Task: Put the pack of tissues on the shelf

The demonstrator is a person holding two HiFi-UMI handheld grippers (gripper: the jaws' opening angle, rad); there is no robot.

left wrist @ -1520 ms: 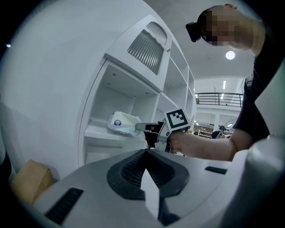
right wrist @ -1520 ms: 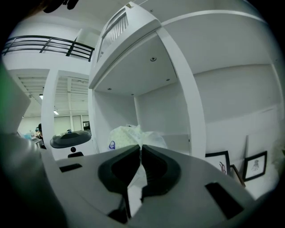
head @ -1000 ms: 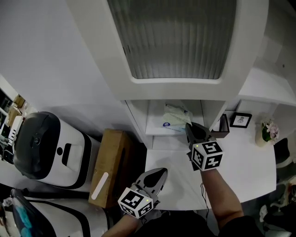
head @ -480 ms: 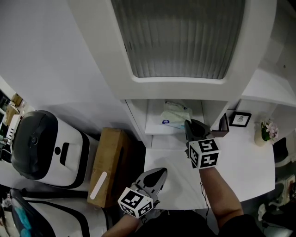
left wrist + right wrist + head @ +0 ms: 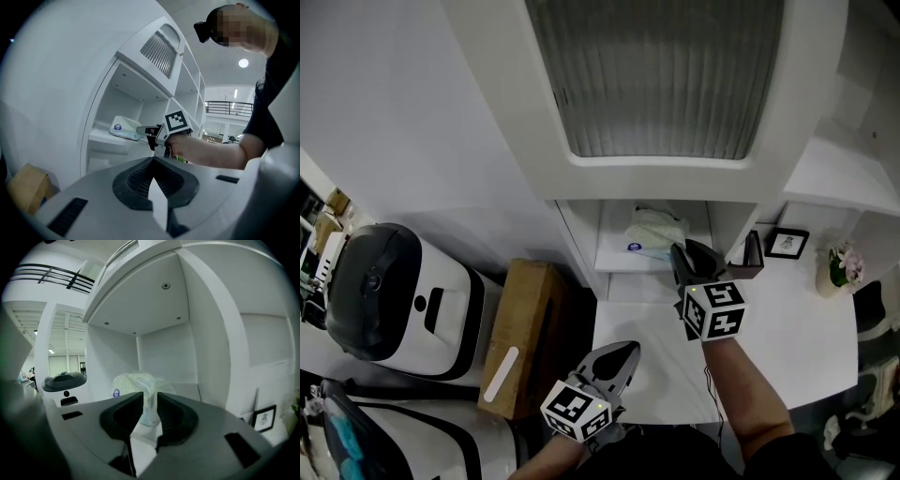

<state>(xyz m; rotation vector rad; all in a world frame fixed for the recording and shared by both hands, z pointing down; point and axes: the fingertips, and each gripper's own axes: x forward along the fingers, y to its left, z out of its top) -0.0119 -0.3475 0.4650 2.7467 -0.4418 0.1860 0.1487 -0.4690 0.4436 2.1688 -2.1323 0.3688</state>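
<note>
One tissue pack point(image 5: 656, 230) on shelf point(image 5: 614, 255) | right gripper point(image 5: 150, 399) fingers point(image 5: 123, 411) pinch it | left gripper point(image 5: 153, 164) closed

Bright, soft overhead light from a ceiling lamp point(image 5: 243, 63); gripper views bulge, corners black.

Right hand-held gripper point(image 5: 678, 253): was extended forward, jaws pinched on the pack of tissues point(image 5: 654, 229) | Left hand-held gripper point(image 5: 628, 347): hung low near the body, jaws together, empty.

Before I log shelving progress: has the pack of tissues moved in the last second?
Yes, slightly: the pack of tissues, held in the right gripper, has gone deeper into the shelf, away from the picture frame.
</note>
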